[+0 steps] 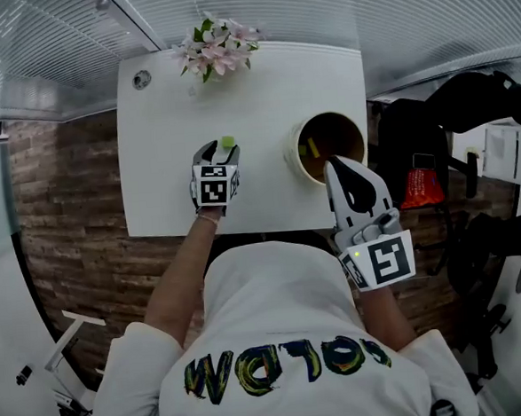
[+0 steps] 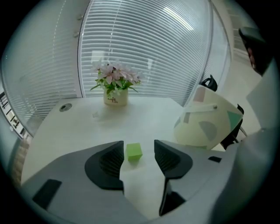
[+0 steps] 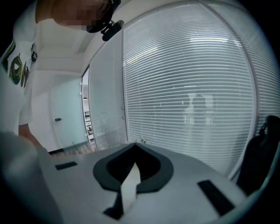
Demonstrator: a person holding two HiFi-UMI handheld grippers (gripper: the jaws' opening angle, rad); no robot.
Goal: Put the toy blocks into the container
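**Green block pickup: centre it, then squeeze**

My left tool (image 2: 138,150) hangs low over the bench (image 2: 78,127), jaws wide apart, nothing gripped. The green block (image 2: 134,151) sits flat on the bench btwn the tips. It touches neither pad but lies closer to the left-hand one in the left gripper view. The container (image 2: 205,127) stands near, off to the right, mouth facing up. My right tool (image 1: 333,165) is closed and empty. In the head view its nose lies over the container's near rim; how high above it, I can't tell.

How I'd do this well, imo:

- Nudge the left tool toward the container side so the block is mid-gap. Otherwise one pad lands first and shoves it.
- Drop until the pads cover the block's side faces, w/ the tips just off the bench, not digging in.
- The block looks slightly turned vs the jaws, so square the pads to two opposite flat faces. A corner grip prob pops it out.
- Close slow. The block looks small and light on a smooth top, so it'll skate easily.
- Lift straight up before swinging over the rim, and keep clear of the right tool parked there.
- The flower pot (image 2: 116,97) at the back is well apart, no issue.
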